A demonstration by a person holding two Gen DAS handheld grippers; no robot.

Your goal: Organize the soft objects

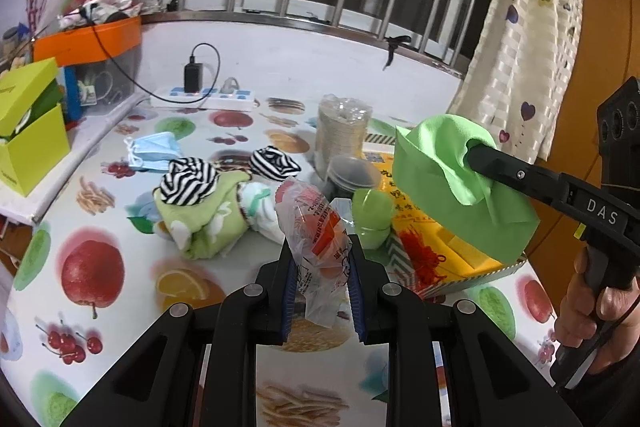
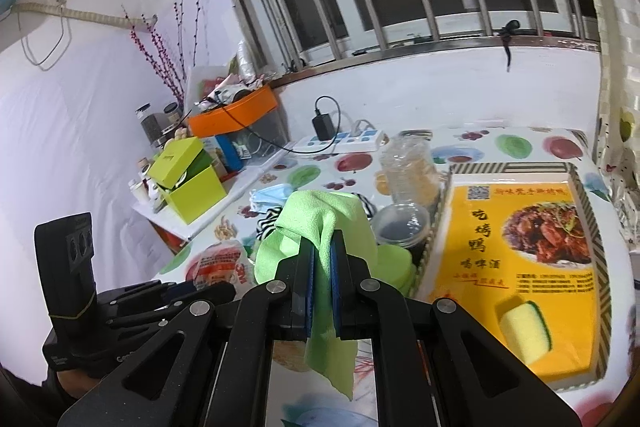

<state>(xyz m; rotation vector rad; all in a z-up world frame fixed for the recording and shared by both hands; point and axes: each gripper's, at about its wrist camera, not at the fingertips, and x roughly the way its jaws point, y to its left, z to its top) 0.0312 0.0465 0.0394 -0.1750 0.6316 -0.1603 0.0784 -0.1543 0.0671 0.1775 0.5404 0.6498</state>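
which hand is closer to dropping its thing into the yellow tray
Right. The right gripper holds the green cloth over the yellow tray, where a sponge already lies. The left gripper, clamped on a plastic bag, sits short of it.

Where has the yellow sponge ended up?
The yellow sponge lies inside the yellow food box, in its near corner. In the right wrist view it is to the right of the right claw, which is pinching a green cloth.
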